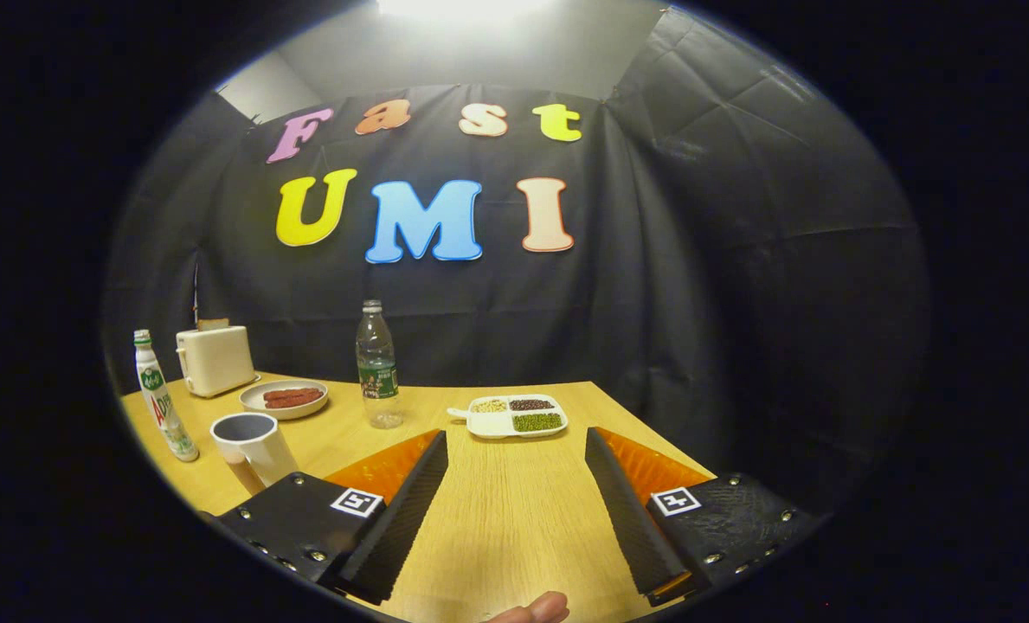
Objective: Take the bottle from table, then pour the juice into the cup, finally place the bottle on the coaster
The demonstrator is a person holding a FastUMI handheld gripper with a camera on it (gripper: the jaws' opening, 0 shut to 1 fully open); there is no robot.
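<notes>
Tool: the tool (516, 472) hangs over the wooden counter (514, 510) with its two fingers spread wide apart, released, nothing between them but bare wood.
Fingers: one finger (401, 510) sits to the left, the other to the right, both angled slightly inward toward the far end of the counter.
Bottle: a clear plastic bottle (377, 376) with a dark label stands upright beyond the left finger, well ahead of the tool and untouched; it looks mostly empty, though I cannot tell for sure.
Second bottle: a white bottle with a green cap (161, 398) stands far off to the left, leaning a little in this view, near the counter's edge.
Cup: a pale cup (253, 446) stands upright just beside the left finger's base, between the white bottle and the clear bottle, its mouth open.
Plate: a round plate (285, 398) carrying reddish-brown pieces sits behind the cup.
Toaster: a cream toaster (215, 359) stands behind the plate, against the dark cloth wall.
Divided dish: a white tray (507, 416) with compartments of beans or grains lies just ahead of the fingers, to the right of the clear bottle.
Hand: a fingertip (536, 610) peeks in at the near edge, behind the tool.
</notes>
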